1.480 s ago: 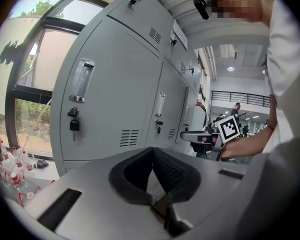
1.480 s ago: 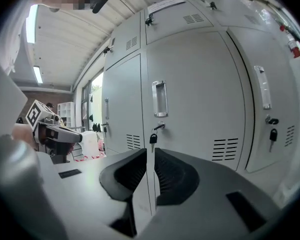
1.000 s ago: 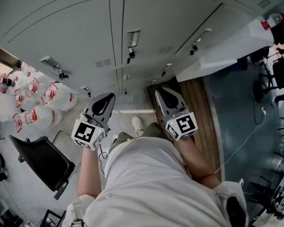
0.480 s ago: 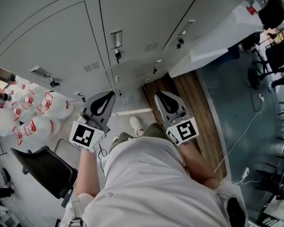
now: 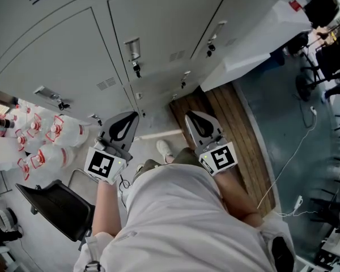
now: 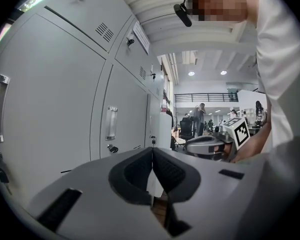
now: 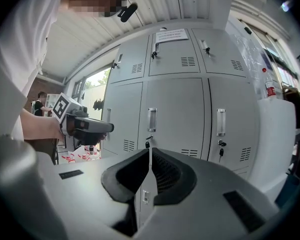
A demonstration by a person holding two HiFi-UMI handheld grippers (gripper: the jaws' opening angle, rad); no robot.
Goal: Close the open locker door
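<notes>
A row of grey lockers stands in front of me, and every door that shows in the right gripper view sits flush. A tall white unit juts out from the row at the right; I cannot tell whether it is a door. My left gripper and right gripper are held close to my body, well short of the lockers. The left gripper's tips meet with nothing between them. The right gripper's jaws are closing, almost together, and empty.
Packs of water bottles lie on the floor at the left, with a black chair nearer me. A wooden platform runs along the floor under my right gripper. A white cable and office chairs are at the right.
The head view has swung, so the lockers and the white unit have slid left and up in the picture. Both grippers stay in the same place in front of my body.
</notes>
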